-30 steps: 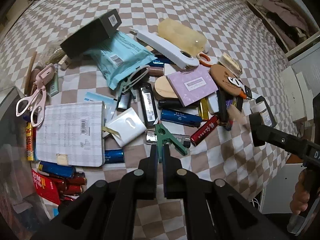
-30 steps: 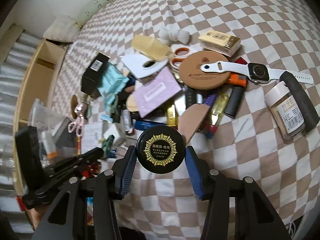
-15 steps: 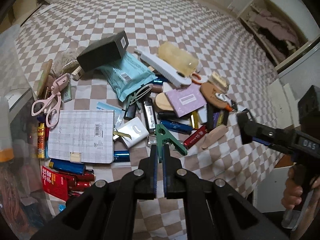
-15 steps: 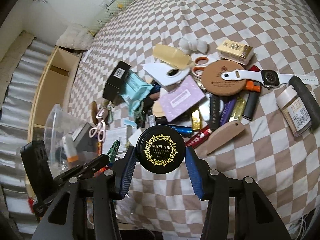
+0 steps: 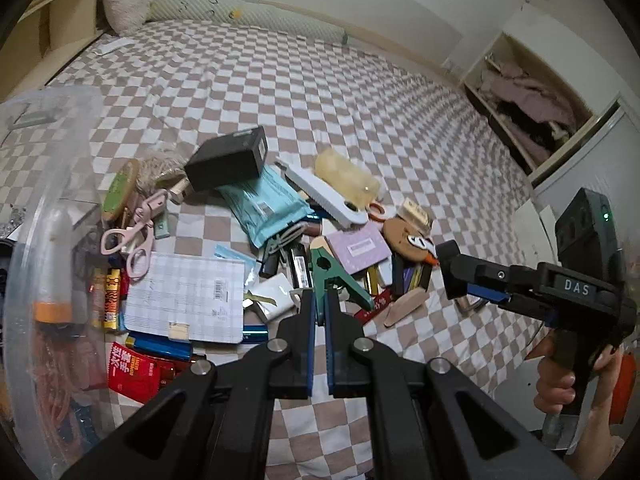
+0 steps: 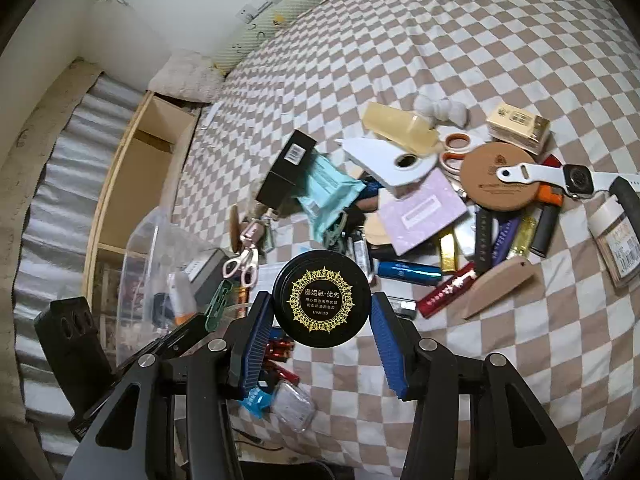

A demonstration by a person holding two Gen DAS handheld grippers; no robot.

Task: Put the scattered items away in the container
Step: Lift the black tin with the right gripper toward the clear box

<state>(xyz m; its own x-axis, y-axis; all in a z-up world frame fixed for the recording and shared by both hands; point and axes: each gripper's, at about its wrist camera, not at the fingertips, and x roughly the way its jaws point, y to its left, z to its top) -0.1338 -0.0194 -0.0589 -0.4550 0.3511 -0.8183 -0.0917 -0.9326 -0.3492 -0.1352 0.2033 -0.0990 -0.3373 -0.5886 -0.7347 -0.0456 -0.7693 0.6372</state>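
My left gripper [image 5: 319, 312] is shut on a green clip [image 5: 330, 276] and holds it above the bed; the clip also shows in the right wrist view [image 6: 218, 300]. My right gripper [image 6: 320, 322] is shut on a round black tin with gold print [image 6: 322, 299], raised above the pile. The right gripper also shows in the left wrist view [image 5: 454, 276]. A clear plastic container [image 5: 28, 208] with several items inside stands at the left; it also shows in the right wrist view [image 6: 160, 248]. Scattered items lie on the checkered bed [image 5: 320, 92].
The pile holds a black box [image 5: 228, 160], a teal pouch [image 5: 266, 204], pink scissors [image 5: 134, 236], a notebook [image 5: 188, 296], a lilac card [image 6: 422, 210], a round cork coaster [image 6: 502, 176], a watch [image 6: 576, 178] and a jar [image 6: 616, 240]. A wooden shelf [image 6: 132, 168] stands beside the bed.
Both grippers have risen and pulled back from the pile with their items. The views have tilted up, and the clear container has come into view at the left.
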